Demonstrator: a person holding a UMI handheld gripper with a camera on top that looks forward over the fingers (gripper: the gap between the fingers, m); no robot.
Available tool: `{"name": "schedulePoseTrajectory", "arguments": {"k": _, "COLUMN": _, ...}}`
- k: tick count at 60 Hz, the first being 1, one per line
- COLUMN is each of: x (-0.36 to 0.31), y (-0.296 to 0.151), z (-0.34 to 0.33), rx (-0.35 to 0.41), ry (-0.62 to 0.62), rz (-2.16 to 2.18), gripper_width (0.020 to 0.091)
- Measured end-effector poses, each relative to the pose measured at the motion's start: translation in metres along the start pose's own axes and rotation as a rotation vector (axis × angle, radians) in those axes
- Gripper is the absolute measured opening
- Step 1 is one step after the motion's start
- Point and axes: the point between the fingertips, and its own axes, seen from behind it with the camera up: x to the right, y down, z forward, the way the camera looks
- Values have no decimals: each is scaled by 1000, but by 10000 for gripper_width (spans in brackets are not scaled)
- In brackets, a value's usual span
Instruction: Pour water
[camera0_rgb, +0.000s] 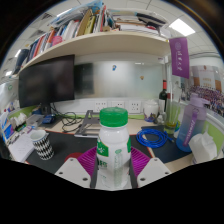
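Gripper view: the gripper (113, 160) clenches a white plastic bottle (112, 150), upright, its green ribbed cap (113, 117) pointing up, above the desk's (70, 145) near edge, purple pads (88, 161) pressing both sides.

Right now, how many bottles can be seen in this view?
2. The white plastic bottle with green cap is gripped between the gripper fingers; a dark glass bottle stands beyond, under the shelf. Clutter may hide others.

Office: monitor (47, 80), bookshelf (85, 38), desk (70, 148).
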Motion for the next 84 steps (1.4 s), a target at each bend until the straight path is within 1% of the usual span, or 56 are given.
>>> {"name": "schedulePoseTrajectory", "arguments": {"k": 9, "x": 3, "y": -4, "z": 0, "rx": 70, "ry": 32, "rz": -2, "gripper_width": 367}}
{"name": "schedulePoseTrajectory", "arguments": {"k": 11, "x": 3, "y": -4, "z": 1, "rx": 82, "ry": 34, "rz": 3, "gripper_width": 366}}
{"name": "schedulePoseTrajectory", "arguments": {"k": 12, "x": 3, "y": -5, "z": 1, "rx": 87, "ry": 32, "rz": 3, "gripper_width": 352}}
{"name": "schedulePoseTrajectory", "arguments": {"k": 19, "x": 3, "y": -7, "z": 1, "rx": 102, "ry": 46, "rz": -35, "gripper_width": 350}}
{"name": "schedulePoseTrajectory", "arguments": {"k": 26, "x": -6, "y": -17, "z": 2, "rx": 69, "ry": 91, "rz": -212, "gripper_width": 350}}
{"name": "schedulePoseTrajectory", "arguments": {"k": 30, "x": -22, "y": -33, "z": 3, "rx": 47, "ry": 103, "rz": -329, "gripper_width": 352}}
{"name": "schedulePoseTrajectory", "arguments": {"k": 41, "x": -83, "y": -57, "z": 28, "rx": -72, "ry": 94, "rz": -811, "gripper_width": 357}}
{"name": "schedulePoseTrajectory", "arguments": {"k": 44, "x": -101, "y": -61, "z": 34, "rx": -87, "ry": 95, "rz": -944, "gripper_width": 358}}
{"name": "schedulePoseTrajectory", "arguments": {"k": 47, "x": -114, "y": -62, "z": 41, "rx": -117, "ry": 98, "rz": -1092, "gripper_width": 359}}
{"name": "schedulePoseTrajectory", "arguments": {"k": 52, "x": -131, "y": -72, "z": 51, "rx": -124, "ry": 92, "rz": -1317, "gripper_width": 357}}
{"name": "schedulePoseTrajectory", "arguments": {"k": 54, "x": -141, "y": -73, "z": 53, "rx": -111, "ry": 91, "rz": -1394, "gripper_width": 358}}
{"name": "schedulePoseTrajectory", "arguments": {"k": 65, "x": -162, "y": -81, "z": 66, "rx": -121, "ry": 132, "rz": -1798, "gripper_width": 358}}
{"name": "schedulePoseTrajectory", "arguments": {"k": 72, "x": -171, "y": -79, "z": 73, "rx": -132, "ry": 135, "rz": -1939, "gripper_width": 358}}
{"name": "schedulePoseTrajectory", "arguments": {"k": 80, "x": -169, "y": -68, "z": 78, "rx": -198, "ry": 146, "rz": -1982, "gripper_width": 358}}
{"name": "schedulePoseTrajectory", "arguments": {"k": 84, "x": -173, "y": -66, "z": 78, "rx": -194, "ry": 143, "rz": -1988, "gripper_width": 360}}
